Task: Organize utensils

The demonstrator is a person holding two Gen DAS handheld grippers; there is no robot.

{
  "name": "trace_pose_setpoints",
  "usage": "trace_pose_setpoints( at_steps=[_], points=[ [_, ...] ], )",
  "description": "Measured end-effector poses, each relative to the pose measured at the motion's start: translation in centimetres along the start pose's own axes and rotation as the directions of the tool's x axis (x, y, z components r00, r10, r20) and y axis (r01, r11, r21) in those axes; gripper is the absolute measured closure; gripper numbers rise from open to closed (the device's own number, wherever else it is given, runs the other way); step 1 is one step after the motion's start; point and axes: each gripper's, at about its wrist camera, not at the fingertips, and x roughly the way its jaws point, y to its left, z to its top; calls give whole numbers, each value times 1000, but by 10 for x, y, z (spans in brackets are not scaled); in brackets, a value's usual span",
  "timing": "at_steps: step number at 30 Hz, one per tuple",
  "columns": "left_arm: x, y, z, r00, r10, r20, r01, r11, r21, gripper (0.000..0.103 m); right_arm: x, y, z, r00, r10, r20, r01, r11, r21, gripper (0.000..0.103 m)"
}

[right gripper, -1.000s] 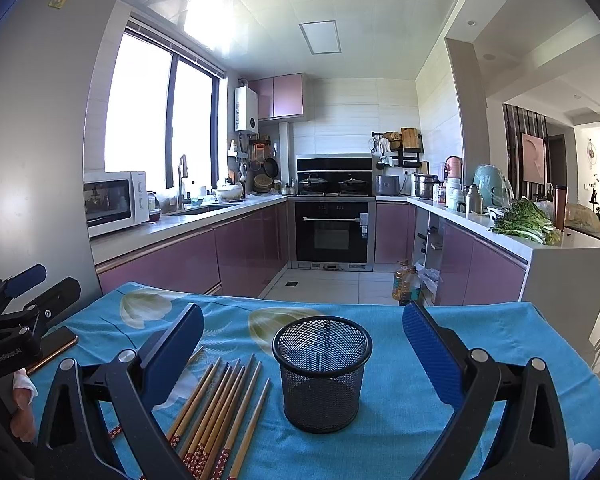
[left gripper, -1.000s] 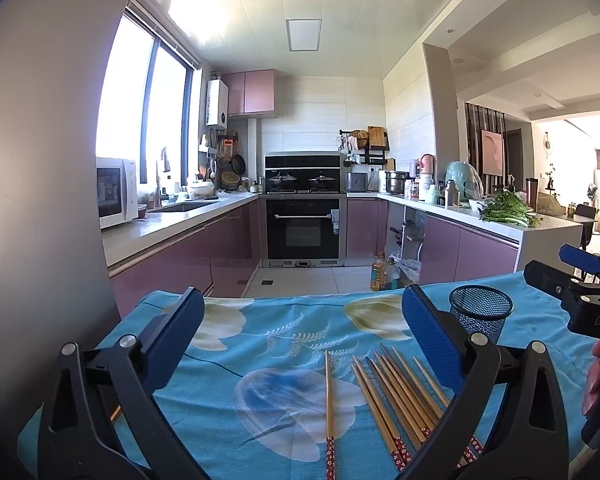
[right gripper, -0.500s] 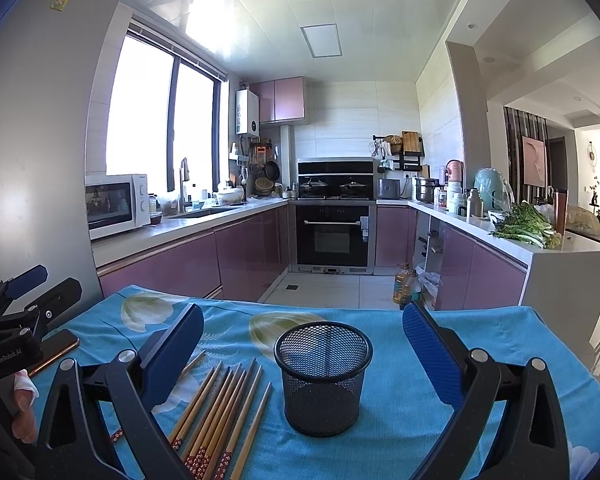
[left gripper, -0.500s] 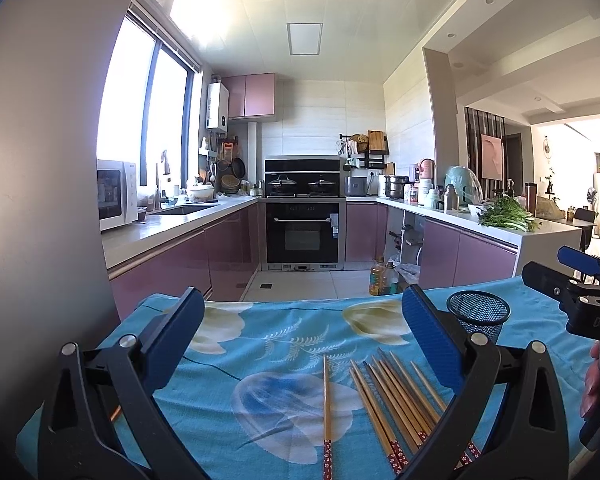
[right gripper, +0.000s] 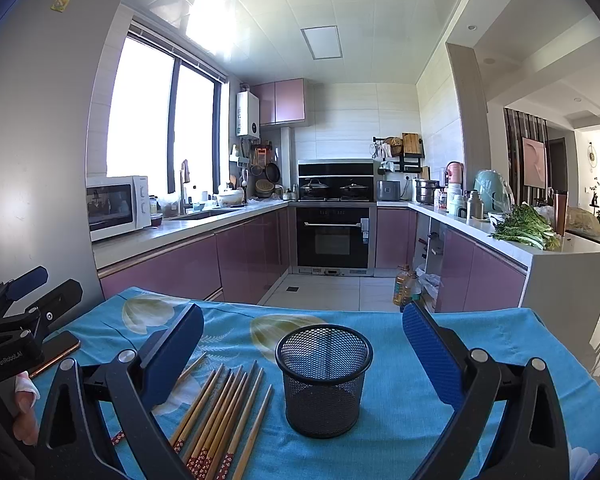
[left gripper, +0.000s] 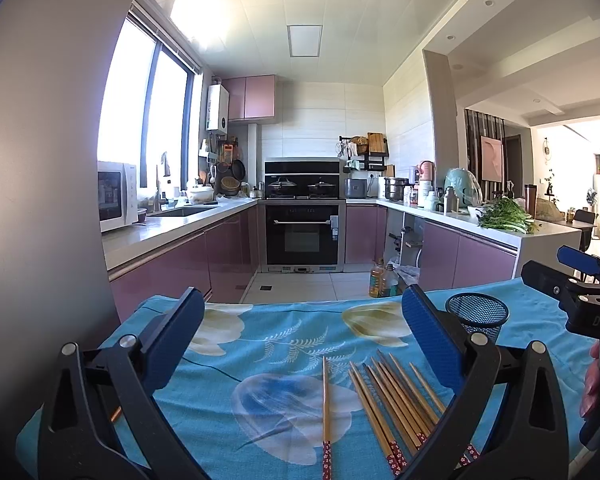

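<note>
Several wooden chopsticks (left gripper: 396, 400) with red patterned ends lie side by side on the blue floral tablecloth (left gripper: 260, 344); one chopstick (left gripper: 326, 404) lies apart to their left. My left gripper (left gripper: 298, 316) hovers open above them, nothing between its blue pads. A black mesh cup (right gripper: 324, 376) stands upright and empty, right of the chopsticks (right gripper: 224, 412). My right gripper (right gripper: 302, 328) is open, with the cup between and ahead of its fingers. The cup (left gripper: 476, 316) also shows at the right of the left wrist view.
A phone (right gripper: 56, 354) lies on the tablecloth (right gripper: 480, 328) at the left edge. The other gripper and a hand (left gripper: 596, 380) show at the right of the left wrist view. Beyond the table's far edge are kitchen counters, an oven and oil bottles (right gripper: 406, 284) on the floor.
Both cameras have tilted up slightly, so the chopsticks and cup sit a little lower in view. Both grippers stay open; nothing on the table has moved.
</note>
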Motion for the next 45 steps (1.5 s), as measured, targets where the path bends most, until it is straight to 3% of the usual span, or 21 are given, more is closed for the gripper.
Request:
trace_pose_setpoints(
  at_steps=[45],
  points=[
    [0,0,-1,1000,-2,1,2,1000,-5,6,-1,0,1,1000,-5,2,5,1000,3,7]
  ],
)
